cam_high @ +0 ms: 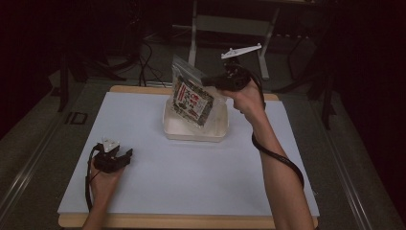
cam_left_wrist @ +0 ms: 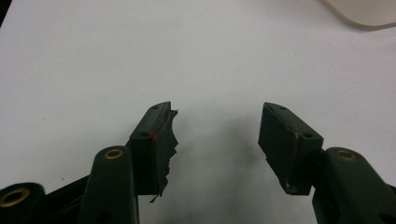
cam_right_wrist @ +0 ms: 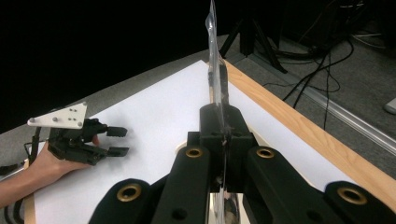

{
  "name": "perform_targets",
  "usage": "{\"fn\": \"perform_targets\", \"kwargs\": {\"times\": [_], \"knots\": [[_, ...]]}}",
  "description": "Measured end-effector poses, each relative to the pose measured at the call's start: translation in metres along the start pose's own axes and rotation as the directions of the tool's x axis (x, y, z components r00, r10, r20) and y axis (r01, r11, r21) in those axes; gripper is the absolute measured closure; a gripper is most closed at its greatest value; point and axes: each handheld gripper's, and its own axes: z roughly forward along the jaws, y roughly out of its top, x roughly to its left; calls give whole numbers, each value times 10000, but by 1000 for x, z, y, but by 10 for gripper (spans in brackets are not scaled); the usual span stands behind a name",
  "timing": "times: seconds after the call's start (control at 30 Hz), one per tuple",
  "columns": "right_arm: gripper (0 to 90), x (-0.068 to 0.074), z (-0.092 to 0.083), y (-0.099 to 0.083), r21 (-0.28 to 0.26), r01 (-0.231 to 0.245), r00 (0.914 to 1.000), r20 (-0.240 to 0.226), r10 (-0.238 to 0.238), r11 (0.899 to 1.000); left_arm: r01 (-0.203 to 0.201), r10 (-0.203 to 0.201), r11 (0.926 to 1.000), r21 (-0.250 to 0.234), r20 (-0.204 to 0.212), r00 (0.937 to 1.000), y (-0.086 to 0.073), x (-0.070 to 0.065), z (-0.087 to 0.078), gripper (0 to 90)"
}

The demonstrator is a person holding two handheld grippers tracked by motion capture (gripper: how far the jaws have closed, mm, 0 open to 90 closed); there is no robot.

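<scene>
The clear plastic zip bag [cam_high: 192,93] pinched between the black right gripper [cam_high: 210,80] jaws carries a packet printed in dark green, red and white; below those jaws sits a cream-white square plastic tub [cam_high: 195,128]; the table [cam_high: 191,163] wears a plain white sheet with a light wood edge; the black left gripper [cam_left_wrist: 217,140] has brass-coloured rivets, with a red fleck on one pad.

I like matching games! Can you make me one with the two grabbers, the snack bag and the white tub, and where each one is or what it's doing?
Things:
1. left gripper
2. right gripper
3. snack bag
4. white tub

States:
A. sits on the white table top
B. pinched and held up over the tub
C. open, low over the table
D. shut on clear plastic

Pairs: 1-C, 2-D, 3-B, 4-A
</scene>
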Motion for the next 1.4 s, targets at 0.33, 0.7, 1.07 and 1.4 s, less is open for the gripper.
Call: {"fn": "perform_targets", "kwargs": {"times": [0.33, 0.7, 1.07, 1.4], "knots": [[899, -4, 18, -11, 303, -291, 9995, -143, 295, 9991, -8, 8, 10000, 3, 4, 10000, 0, 0, 0, 447], [899, -7, 31, -21, 418, -650, 9974, -286, 662, 9970, -42, 42, 10000, -16, -8, 10000, 0, -1, 1, 447], [898, -12, 37, -24, 236, -757, 9971, 133, 754, 9968, -52, 52, 10000, 1, -23, 10000, 0, -1, 1, 446], [899, -14, 42, -24, 155, -578, 9962, 659, 566, 9982, -52, 52, 10000, 1, -17, 10000, 0, -1, 1, 445]]}}
